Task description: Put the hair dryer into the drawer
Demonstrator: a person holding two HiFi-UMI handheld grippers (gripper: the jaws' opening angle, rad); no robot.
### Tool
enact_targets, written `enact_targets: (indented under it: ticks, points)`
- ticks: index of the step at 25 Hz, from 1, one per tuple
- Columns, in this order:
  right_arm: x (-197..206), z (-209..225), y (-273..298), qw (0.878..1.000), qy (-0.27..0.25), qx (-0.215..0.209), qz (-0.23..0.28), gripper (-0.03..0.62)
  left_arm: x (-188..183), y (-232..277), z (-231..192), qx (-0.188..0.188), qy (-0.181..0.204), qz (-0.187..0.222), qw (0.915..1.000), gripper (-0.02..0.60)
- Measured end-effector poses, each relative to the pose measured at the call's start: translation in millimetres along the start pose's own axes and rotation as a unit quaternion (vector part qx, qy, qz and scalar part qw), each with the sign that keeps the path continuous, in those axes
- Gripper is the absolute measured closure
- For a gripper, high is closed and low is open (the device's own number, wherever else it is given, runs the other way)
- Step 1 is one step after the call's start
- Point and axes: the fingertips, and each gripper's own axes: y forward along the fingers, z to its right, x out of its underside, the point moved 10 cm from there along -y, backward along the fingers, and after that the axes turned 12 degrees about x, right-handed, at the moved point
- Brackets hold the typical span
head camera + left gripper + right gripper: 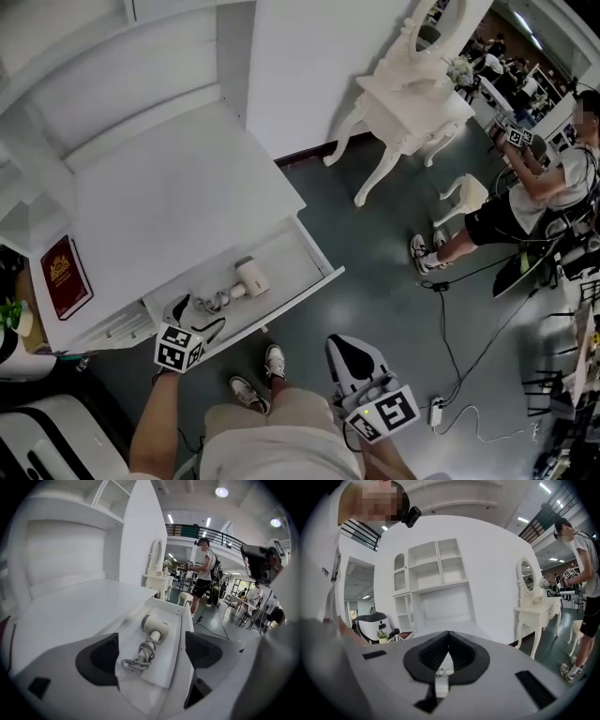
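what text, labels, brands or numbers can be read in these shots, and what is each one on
Nothing can be read in any view.
red book: gold emblem and lettering on the cover, too small to read.
hair dryer: a tiny dark mark on the body, too blurred to read.
marker cubes: black-and-white square patterns only, no letters or numbers.

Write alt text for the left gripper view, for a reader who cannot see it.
A white hair dryer lies in an open white drawer, its cord bundled at the handle, seen between the wide-open, empty jaws of the left gripper. The drawer is pulled out from a white desk; a person stands in the bright hall behind.
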Motion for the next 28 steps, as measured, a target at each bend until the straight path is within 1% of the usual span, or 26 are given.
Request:
enact_targets:
  ticks: [4,7,8,9,12,15,17,22,28]
  points:
    - [-6,-28,4,0.999,-0.011,-0.036,0.008,0.585,-1,-47,3,-0.050,-0.011,0.031,0.9982,0.286]
    - [-14,-47,9,0.997,-0.019,-0.071,0.017,0.585,-4,-79,11,-0.077,-0.016,0.058,0.9952,0.374]
    - [-17,-52,11,0.996,-0.019,-0.082,0.021,0.586,-6,-90,14,-0.086,-0.018,0.067,0.9939,0.417]
    - [-20,-57,13,0.995,-0.018,-0.092,0.024,0.585,-8,-100,18,-0.095,-0.019,0.077,0.9924,0.447]
    - [-30,-69,23,0.992,-0.025,-0.118,0.031,0.586,-16,-132,26,-0.128,-0.019,0.109,0.9855,0.533]
    - [-43,-74,34,0.988,-0.046,-0.139,0.041,0.586,-30,-165,34,-0.164,-0.012,0.154,0.9743,0.560]
    - [-51,-74,40,0.986,-0.054,-0.150,0.049,0.586,-40,-186,40,-0.186,-0.004,0.180,0.9659,0.565]
    - [-71,-63,55,0.982,-0.063,-0.163,0.068,0.586,-62,-226,59,-0.231,0.012,0.219,0.9481,0.566]
    - [-97,-42,73,0.980,-0.063,-0.163,0.096,0.586,-84,-266,82,-0.280,0.031,0.259,0.9239,0.566]
